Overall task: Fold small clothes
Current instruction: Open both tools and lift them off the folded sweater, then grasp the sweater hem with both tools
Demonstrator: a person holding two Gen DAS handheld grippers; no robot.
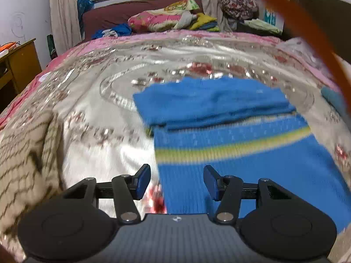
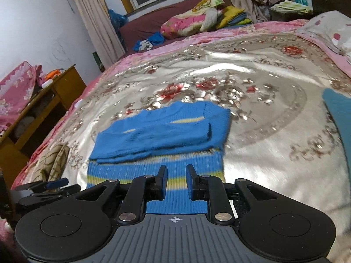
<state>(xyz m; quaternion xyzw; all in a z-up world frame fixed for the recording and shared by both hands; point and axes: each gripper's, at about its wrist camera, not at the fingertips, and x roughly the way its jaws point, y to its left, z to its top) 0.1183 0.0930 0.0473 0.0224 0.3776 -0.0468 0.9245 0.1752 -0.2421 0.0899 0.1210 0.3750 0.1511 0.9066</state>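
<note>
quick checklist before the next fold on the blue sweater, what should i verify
1. Left gripper empty: ok. Its jaws stand apart with nothing between them.
2. Right gripper empty: ok. The jaws are apart, no cloth pinched.
3. Sleeves folded in: ok. On the blue sweater both sleeves lie across the chest.
4. Hem free to lift: ok. The striped hem lies flat on the bedspread, nothing on it.
5. Room beside the sweater: cannot tell. A beige knit garment lies to its left and a teal cloth to its right, both apart from it; left wrist view is blurred.
</note>
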